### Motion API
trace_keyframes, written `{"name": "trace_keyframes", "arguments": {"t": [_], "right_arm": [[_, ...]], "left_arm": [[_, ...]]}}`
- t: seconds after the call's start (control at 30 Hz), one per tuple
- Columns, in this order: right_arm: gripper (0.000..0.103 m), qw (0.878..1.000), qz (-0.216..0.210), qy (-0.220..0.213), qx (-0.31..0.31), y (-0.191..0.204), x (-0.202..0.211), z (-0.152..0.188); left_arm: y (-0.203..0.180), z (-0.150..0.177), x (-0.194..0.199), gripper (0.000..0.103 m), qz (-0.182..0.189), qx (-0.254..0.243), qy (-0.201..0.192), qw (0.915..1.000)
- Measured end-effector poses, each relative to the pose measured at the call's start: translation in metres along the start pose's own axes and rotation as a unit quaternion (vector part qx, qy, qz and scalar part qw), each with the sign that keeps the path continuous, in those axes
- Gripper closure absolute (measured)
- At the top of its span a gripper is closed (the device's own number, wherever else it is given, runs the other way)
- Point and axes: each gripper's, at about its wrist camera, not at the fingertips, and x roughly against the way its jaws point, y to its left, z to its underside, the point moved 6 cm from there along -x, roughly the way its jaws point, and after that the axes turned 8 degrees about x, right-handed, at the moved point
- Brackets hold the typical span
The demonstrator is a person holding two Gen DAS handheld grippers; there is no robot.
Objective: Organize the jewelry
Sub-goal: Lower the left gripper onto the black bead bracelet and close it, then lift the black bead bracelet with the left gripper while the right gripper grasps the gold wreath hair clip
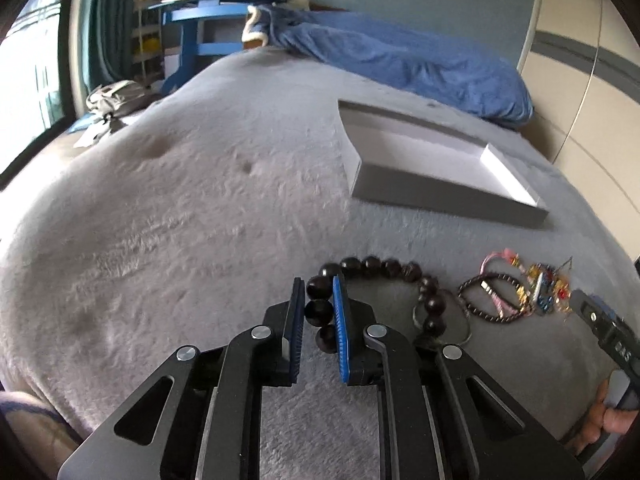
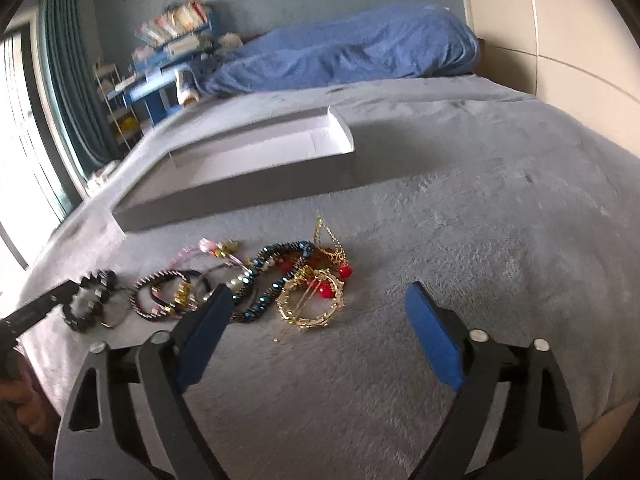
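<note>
left gripper [image 1: 320,312]: fingers clenched on dark bead bracelet [image 1: 380,292], 1 bead between pads, rest trailing right on the bed [image 1: 160,220].
right gripper [image 2: 320,332]: fingers released, hovering; jewelry pile [image 2: 280,284] just ahead-left.
grey box [image 1: 440,196]: ahead-right of left fingers, empty.
tip: lift straight, keep squeeze steady so beads don't slip, lower inside box walls.

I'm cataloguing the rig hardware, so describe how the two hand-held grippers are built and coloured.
The left hand-held gripper and the right hand-held gripper look alike: matte black linkage arms with elongated cut-out slots, round silver pivot pins at the joints, and flat rectangular blue pads on the fingers. The left pads look ribbed. No cables or sleeves show; bare fingers grip a handle at a frame edge.
</note>
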Motion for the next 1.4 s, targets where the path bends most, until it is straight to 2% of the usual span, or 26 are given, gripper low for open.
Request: {"name": "trace_keyframes", "arguments": {"t": [0.1, 0.17, 0.3, 0.37, 0.4, 0.47, 0.6, 0.77, 0.93, 1.1, 1.3, 1.4], "right_arm": [[0.024, 0.999, 0.012, 0.02, 0.024, 0.002, -0.011, 0.001], [0.026, 0.999, 0.019, 0.024, 0.034, 0.003, -0.014, 0.002], [0.049, 0.998, 0.027, 0.03, 0.046, 0.001, -0.021, 0.004], [0.055, 0.998, 0.022, 0.031, 0.04, -0.002, -0.022, 0.004], [0.063, 0.999, 0.015, 0.027, 0.038, -0.002, -0.022, 0.004], [0.064, 0.999, 0.01, 0.026, 0.036, -0.001, -0.018, 0.005], [0.064, 1.0, -0.017, 0.021, 0.016, -0.001, -0.007, 0.006], [0.064, 0.999, -0.051, 0.013, 0.004, 0.008, 0.016, 0.009], [0.064, 0.997, -0.071, -0.025, 0.006, 0.018, 0.037, 0.004], [0.064, 0.996, -0.069, -0.052, -0.006, 0.012, 0.044, -0.007], [0.064, 0.997, -0.056, -0.05, -0.02, 0.0, 0.044, -0.009], [0.064, 0.994, -0.056, -0.087, -0.025, -0.005, 0.059, -0.017]], "left_arm": [[-0.006, 0.004, -0.007, 0.088, -0.007, -0.014, 0.013, 0.9998], [-0.005, 0.006, -0.009, 0.083, -0.011, -0.016, 0.016, 0.9997], [-0.005, 0.008, -0.014, 0.077, -0.017, -0.024, 0.016, 0.9994], [-0.006, 0.008, -0.017, 0.076, -0.022, -0.034, 0.012, 0.9991], [-0.008, 0.008, -0.018, 0.076, -0.026, -0.042, 0.01, 0.9988], [-0.007, 0.008, -0.018, 0.077, -0.02, -0.04, 0.012, 0.9989], [-0.003, 0.003, -0.014, 0.087, 0.0, -0.023, 0.012, 0.9997], [-0.007, 0.002, -0.004, 0.088, 0.019, -0.024, 0.002, 0.9995], [-0.012, 0.002, 0.009, 0.088, 0.039, -0.021, -0.011, 0.999], [-0.016, -0.001, 0.025, 0.088, 0.061, -0.024, -0.033, 0.9972], [-0.021, -0.004, 0.031, 0.088, 0.077, -0.026, -0.042, 0.9958], [-0.023, -0.005, 0.032, 0.088, 0.083, -0.025, -0.044, 0.9953]]}}
